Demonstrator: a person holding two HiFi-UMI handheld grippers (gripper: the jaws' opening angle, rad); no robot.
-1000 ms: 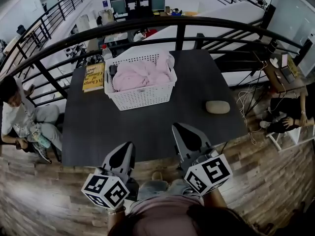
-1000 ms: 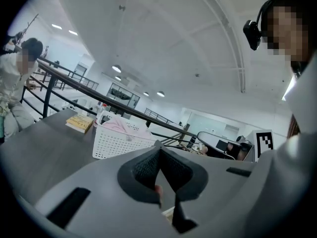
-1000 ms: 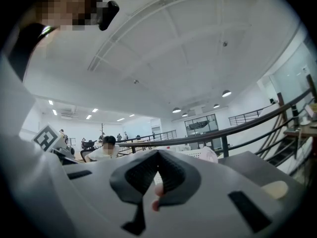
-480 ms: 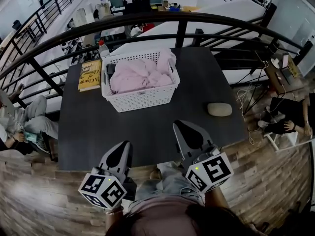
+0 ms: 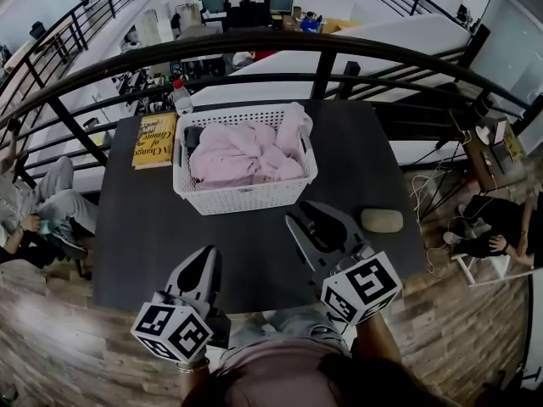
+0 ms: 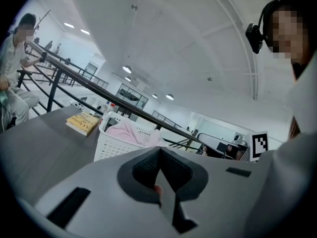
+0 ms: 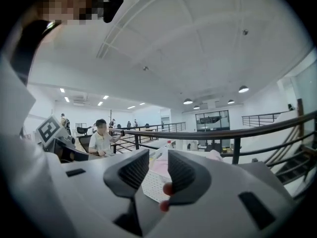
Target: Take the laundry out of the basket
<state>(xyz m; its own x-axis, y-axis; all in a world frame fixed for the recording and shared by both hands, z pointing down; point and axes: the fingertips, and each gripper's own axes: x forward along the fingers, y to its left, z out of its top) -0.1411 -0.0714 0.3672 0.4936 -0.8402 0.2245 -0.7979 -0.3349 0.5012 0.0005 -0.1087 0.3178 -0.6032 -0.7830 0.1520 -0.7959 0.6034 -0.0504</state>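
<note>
Pink laundry (image 5: 242, 153) is all lying in the basket (image 5: 246, 197) just ahead of my right gripper (image 5: 304, 213), whose empty jaws have just been opening slightly, while I am holding my left gripper (image 5: 206, 254) farther back, jaws pressed together.

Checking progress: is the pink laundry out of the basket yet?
No, the pink laundry lies inside the white basket.

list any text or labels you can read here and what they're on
Yellow book: dark title print on the cover, too small and blurred to read.
Marker cubes: black-and-white square codes only, no words.
Bottle: any label is too small to read.
Nothing else is legible.
</note>
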